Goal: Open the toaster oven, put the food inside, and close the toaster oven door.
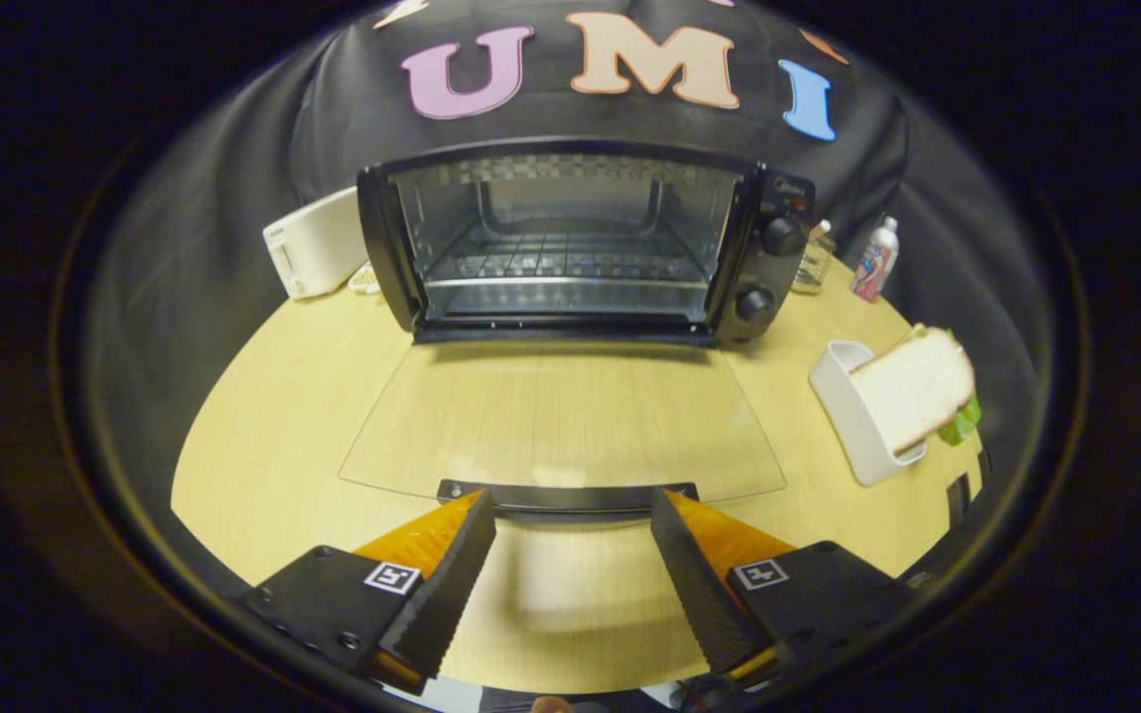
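No readable text, faint illegible script on toaster oven (570,243) panel

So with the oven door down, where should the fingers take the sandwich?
Grip the sandwich by its upper half, which stands clear of the white holder, coming from above with one finger on each flat bread face. The gripper is open at the door handle.

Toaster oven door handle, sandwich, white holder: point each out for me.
Door handle (568,492), gripper view, middle of the bar.
Sandwich (912,386), gripper view, bread face.
White holder (843,396), gripper view, near wall.
Gripper (570,505), gripper view, fingers open.
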Demonstrator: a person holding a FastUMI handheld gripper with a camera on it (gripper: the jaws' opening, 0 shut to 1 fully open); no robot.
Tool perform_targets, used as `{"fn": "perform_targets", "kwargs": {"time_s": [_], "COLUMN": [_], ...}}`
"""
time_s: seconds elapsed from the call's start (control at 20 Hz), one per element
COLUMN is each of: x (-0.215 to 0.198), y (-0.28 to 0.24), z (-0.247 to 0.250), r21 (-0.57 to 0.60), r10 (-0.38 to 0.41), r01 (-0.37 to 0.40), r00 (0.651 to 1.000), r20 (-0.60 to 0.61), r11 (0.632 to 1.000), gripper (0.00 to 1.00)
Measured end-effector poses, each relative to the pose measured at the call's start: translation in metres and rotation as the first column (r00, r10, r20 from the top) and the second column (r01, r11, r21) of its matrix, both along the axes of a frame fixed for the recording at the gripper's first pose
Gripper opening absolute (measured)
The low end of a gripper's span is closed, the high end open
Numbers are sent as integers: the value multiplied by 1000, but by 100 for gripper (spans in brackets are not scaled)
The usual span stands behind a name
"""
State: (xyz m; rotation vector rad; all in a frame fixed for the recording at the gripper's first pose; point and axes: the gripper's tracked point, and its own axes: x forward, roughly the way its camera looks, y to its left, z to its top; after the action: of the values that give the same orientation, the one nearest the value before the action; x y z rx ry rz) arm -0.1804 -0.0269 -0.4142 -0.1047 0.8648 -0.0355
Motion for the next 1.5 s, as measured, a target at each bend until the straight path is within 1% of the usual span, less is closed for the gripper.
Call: {"fn": "perform_targets", "kwargs": {"time_s": [0.15, 0.2, 0.3, 0.45, 0.55, 0.7, 0.8, 0.9, 1.05, 1.15, 1.25, 1.35, 1.45, 1.5], "x": [-3, -3, 8, 32, 48, 65, 73, 74, 64, 55, 48, 45, 47, 50], "y": [-5, -5, -6, -17, -39, -93, -137, -182, -245, -279, -303, -320, -329, -330], "z": [1, 8, 31, 76, 107, 142, 160, 168, 173, 166, 158, 144, 125, 117], "r21": [33, 35, 49, 64, 53, 25, 21, 28, 52, 87, 138, 194, 261, 293], "r10": [-37, -36, -33, -69, -110, -203, -277, -360, -484, -558, -613, -654, -684, -692], "r01": [37, 36, 29, 58, 100, 206, 290, 381, 511, 579, 618, 636, 635, 627], "r00": [999, 999, 997, 981, 962, 923, 885, 844, 770, 718, 679, 651, 638, 640], "r20": [1, 12, 68, 182, 250, 326, 375, 398, 416, 415, 403, 384, 353, 335], "r11": [999, 999, 998, 996, 994, 978, 957, 924, 858, 811, 774, 747, 727, 722], "gripper": [98, 99, 99, 99, 99, 99, 99, 99, 99, 99, 97, 98, 98, 98]}}
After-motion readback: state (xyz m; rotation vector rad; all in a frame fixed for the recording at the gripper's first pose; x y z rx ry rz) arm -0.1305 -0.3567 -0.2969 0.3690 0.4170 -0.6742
